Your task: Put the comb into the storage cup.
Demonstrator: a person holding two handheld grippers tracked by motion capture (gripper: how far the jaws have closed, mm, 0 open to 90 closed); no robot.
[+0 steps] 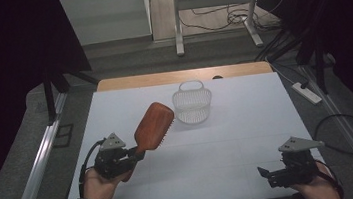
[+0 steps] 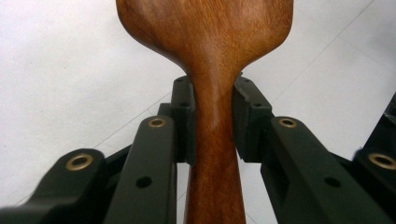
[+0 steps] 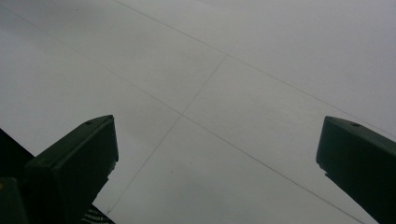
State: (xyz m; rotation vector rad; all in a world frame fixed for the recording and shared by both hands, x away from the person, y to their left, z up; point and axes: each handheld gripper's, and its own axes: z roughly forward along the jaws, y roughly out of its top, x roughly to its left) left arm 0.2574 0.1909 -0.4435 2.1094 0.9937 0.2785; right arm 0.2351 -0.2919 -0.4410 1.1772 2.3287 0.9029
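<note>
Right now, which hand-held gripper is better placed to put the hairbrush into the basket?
Left: the left hand-held gripper already clamps the hairbrush handle, near the basket. The right hand-held gripper is open, empty.

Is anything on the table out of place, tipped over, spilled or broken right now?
Nothing stands out. The wooden hairbrush is lifted off the table, clamped by its handle in the left gripper, bristles facing the white basket, which stands upright. The right gripper is open, holding nothing.

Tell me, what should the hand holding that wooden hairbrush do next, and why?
Probably carry it onward to the white basket. The left gripper is clamped on the handle of the hairbrush, which is lifted off the table and points toward the basket; the right gripper rests open.
</note>
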